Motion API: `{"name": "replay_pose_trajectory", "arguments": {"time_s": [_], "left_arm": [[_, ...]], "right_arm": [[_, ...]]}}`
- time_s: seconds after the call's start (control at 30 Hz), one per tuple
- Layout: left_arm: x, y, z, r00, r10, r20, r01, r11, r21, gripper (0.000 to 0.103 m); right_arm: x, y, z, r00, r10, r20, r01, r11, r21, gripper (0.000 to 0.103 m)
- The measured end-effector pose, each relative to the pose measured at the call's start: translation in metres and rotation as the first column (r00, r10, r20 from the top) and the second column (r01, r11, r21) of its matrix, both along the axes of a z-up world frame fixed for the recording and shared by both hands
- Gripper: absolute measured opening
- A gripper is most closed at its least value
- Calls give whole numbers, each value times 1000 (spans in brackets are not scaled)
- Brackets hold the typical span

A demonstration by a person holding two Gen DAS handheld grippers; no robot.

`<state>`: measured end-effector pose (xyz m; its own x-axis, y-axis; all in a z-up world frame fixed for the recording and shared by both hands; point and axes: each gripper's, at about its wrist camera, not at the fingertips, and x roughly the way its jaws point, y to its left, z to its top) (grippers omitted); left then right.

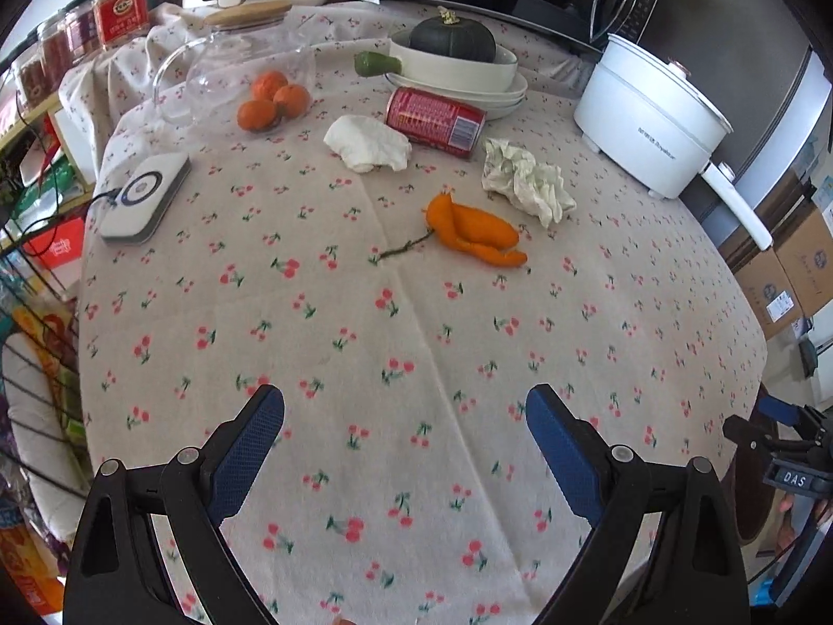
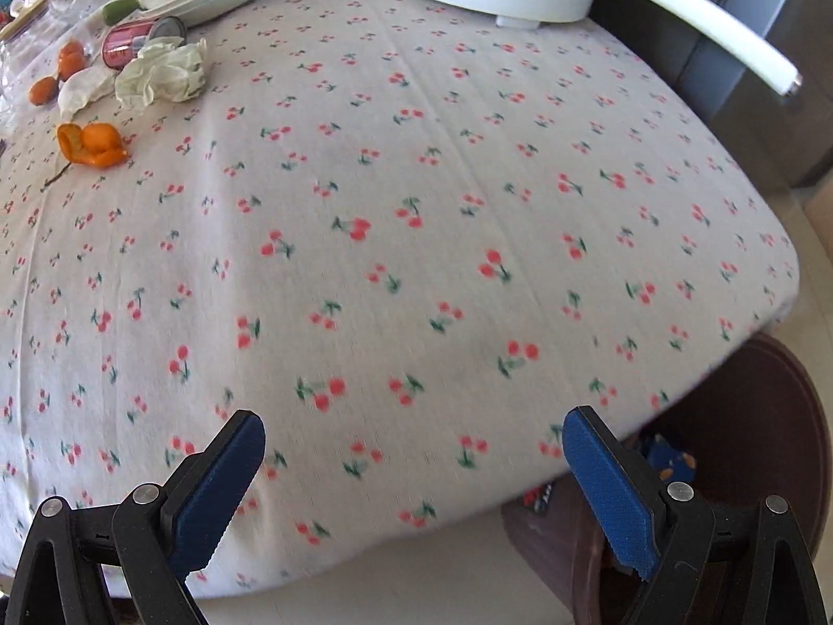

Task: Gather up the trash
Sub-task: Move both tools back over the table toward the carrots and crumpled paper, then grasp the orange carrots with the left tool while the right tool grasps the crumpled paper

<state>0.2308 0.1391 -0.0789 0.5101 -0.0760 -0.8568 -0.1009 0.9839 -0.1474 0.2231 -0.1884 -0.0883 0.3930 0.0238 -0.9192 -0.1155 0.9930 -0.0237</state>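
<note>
Both tools stand released and empty: the left tool (image 1: 405, 419) hovers over bare cloth near the front of the surface (image 1: 416, 364), and the right tool (image 2: 414, 437) sits at the front right edge. The trash lies well ahead of them: an orange peel (image 1: 476, 232) nearest, a crumpled paper wad (image 1: 526, 182) and a white tissue (image 1: 367, 143) behind it, then a red can (image 1: 434, 122) lying on its side against stacked white dishes (image 1: 468, 88). Risks: the can is likely to roll when nudged; a wide reach could strike the dishes, the glass teapot (image 1: 234, 67) or the white electric pot (image 1: 651, 114); whole tangerines (image 1: 270, 101) could be mistaken for peel. The near cloth is open; the surface drops off just beside the right tool.
</note>
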Motion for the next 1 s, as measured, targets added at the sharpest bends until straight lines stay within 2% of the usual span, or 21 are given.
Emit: {"name": "replay_pose_trajectory", "arguments": {"time_s": [0.17,0.33,0.4,0.47,0.5,0.57,0.6,0.63,0.73,0.9,1.0], "left_arm": [[52,-10,-13,999,44,21,-42,997,-69,93],[93,-19,-29,985,170,-1,-168,976,-135,90],[106,-24,-35,977,211,-6,-211,972,-108,88],[114,-33,-37,973,228,15,-228,973,-19,81],[117,-39,-38,973,229,19,-229,973,34,74],[118,-49,-39,977,208,33,-211,973,92,57],[115,-51,-39,979,199,37,-202,973,110,43],[113,-52,-39,981,191,38,-195,973,125,34],[102,-43,-37,985,169,32,-171,983,71,20],[81,-14,-32,986,164,-37,-165,986,-18,14],[70,9,-24,983,181,-34,-182,982,-48,14]], "right_arm": [[23,-5,1,1000,-16,23,16,1000,2,95],[32,-12,-5,1000,-15,13,15,1000,-13,95],[33,-16,-6,1000,-15,7,15,1000,-11,95],[33,-19,-6,1000,-12,6,12,1000,-14,95],[32,-21,-5,1000,-8,8,8,1000,-18,95],[30,-25,-2,1000,-2,19,3,1000,-30,95],[30,-27,0,1000,-1,24,2,999,-35,95],[29,-28,1,1000,-1,28,2,999,-38,95],[28,-31,2,999,-14,29,15,999,-31,95],[28,-23,5,1000,-14,18,14,1000,19,95],[33,-9,10,1000,2,27,-3,999,39,95]]}}
